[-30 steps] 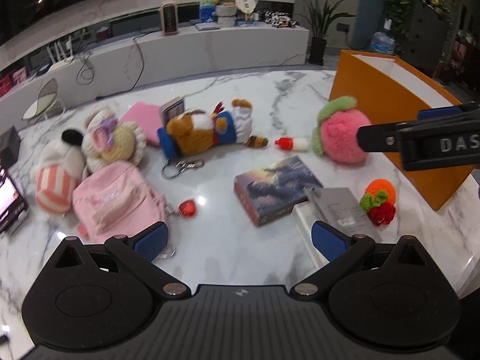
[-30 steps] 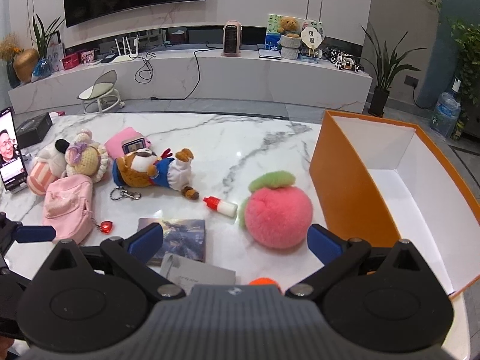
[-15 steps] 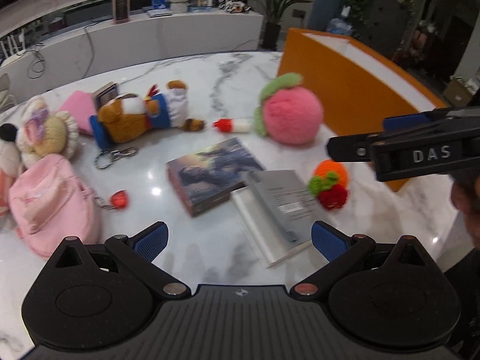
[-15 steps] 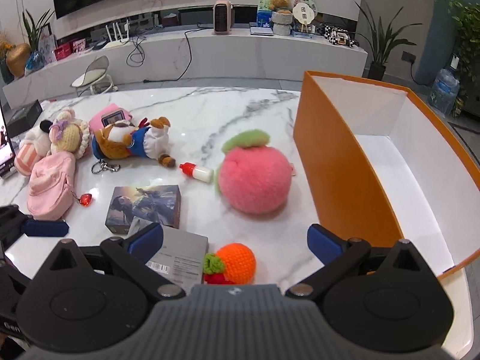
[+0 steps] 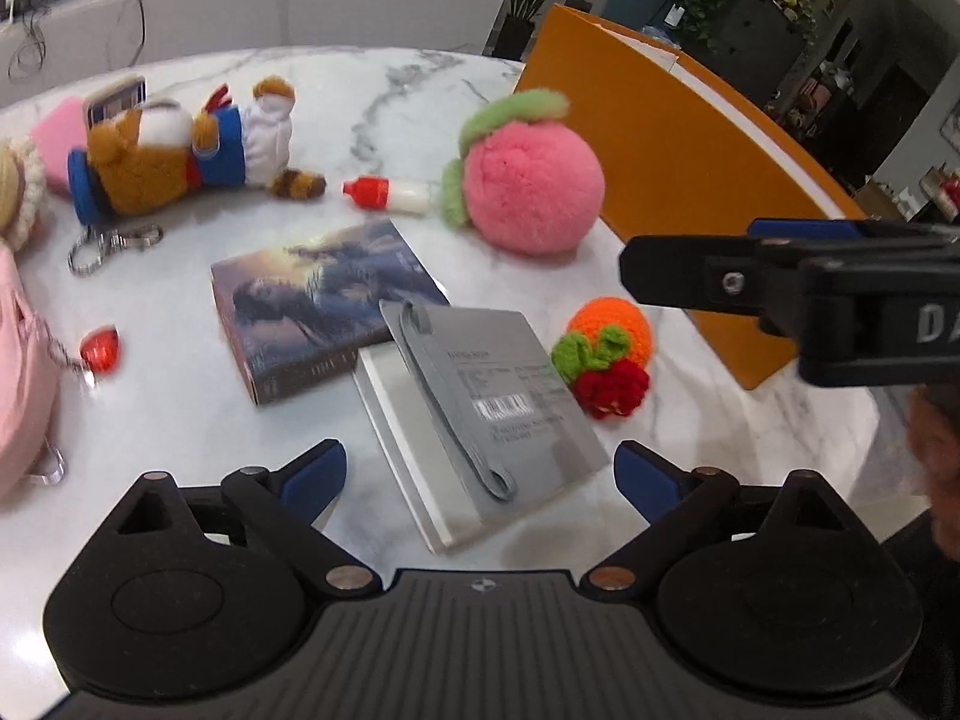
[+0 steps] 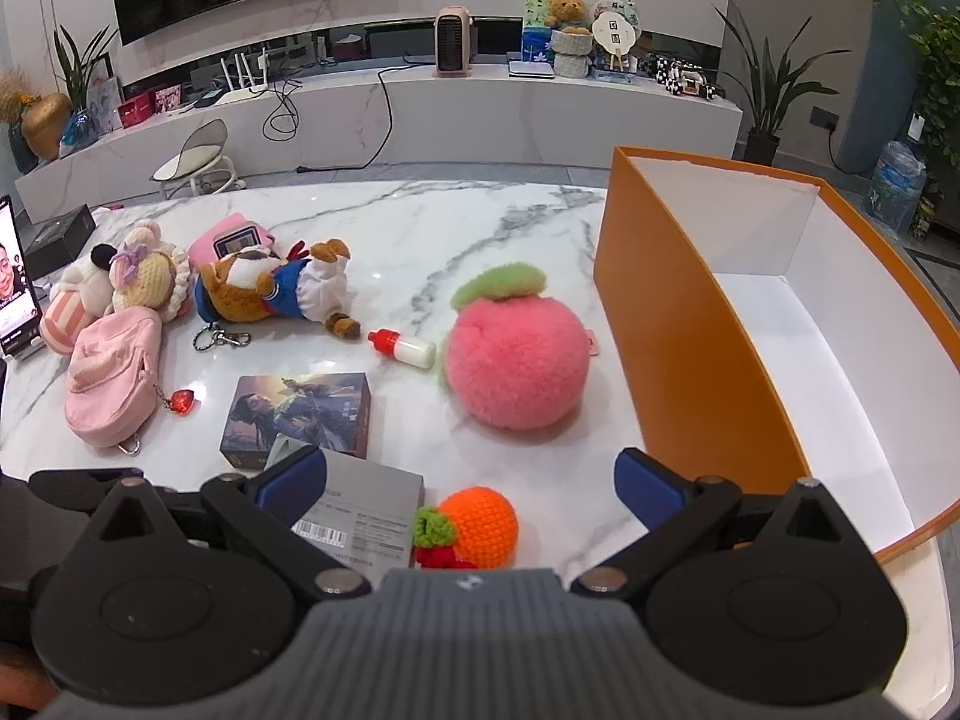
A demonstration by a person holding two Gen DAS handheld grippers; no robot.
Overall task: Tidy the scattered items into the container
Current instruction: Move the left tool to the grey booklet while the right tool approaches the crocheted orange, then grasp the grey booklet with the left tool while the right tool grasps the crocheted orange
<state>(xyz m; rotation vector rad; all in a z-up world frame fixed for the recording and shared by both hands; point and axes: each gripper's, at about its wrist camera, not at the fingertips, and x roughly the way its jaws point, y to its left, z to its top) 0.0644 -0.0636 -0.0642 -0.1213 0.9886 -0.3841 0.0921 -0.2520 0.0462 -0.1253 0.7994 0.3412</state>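
Your left tongs (image 5: pixel 480 477) are spread wide with nothing between the blue pads, and so are your right tongs (image 6: pixel 470 476).

Beneath them is a glossy white marble surface (image 6: pixel 432 228) with grey veining. Just ahead of your left tongs, between the two pads, lies a flat grey notebook (image 5: pixel 480 408) with a matte cover, a barcode label and a grey elastic strap along it. Its far corner overlaps a rectangular picture box (image 5: pixel 318 306) with a printed, slightly shiny lid.

To the right of the notebook, nearly touching it, sits a small crocheted orange (image 5: pixel 612 342), knobbly yarn with a green leaf and a red knitted bit at its base. In the right wrist view that crocheted orange is low and central between your right tongs' pads, close to the gripper body.

Farther off sits a round, fuzzy pink peach plush (image 6: pixel 516 366) with a green tuft, just beside the orange wall of the container (image 6: pixel 678 324). The container is a stiff rectangular box, orange outside, smooth white inside, standing open on the right side of the surface. A small white bottle with a red cap (image 6: pixel 402 348) lies on its side just left of the peach.

To the left lie a furry brown plush animal in blue clothes (image 6: pixel 270 288), a metal keyring (image 6: pixel 219 339) and a soft pink backpack (image 6: pixel 111 384) with a red heart charm (image 6: pixel 182 401).
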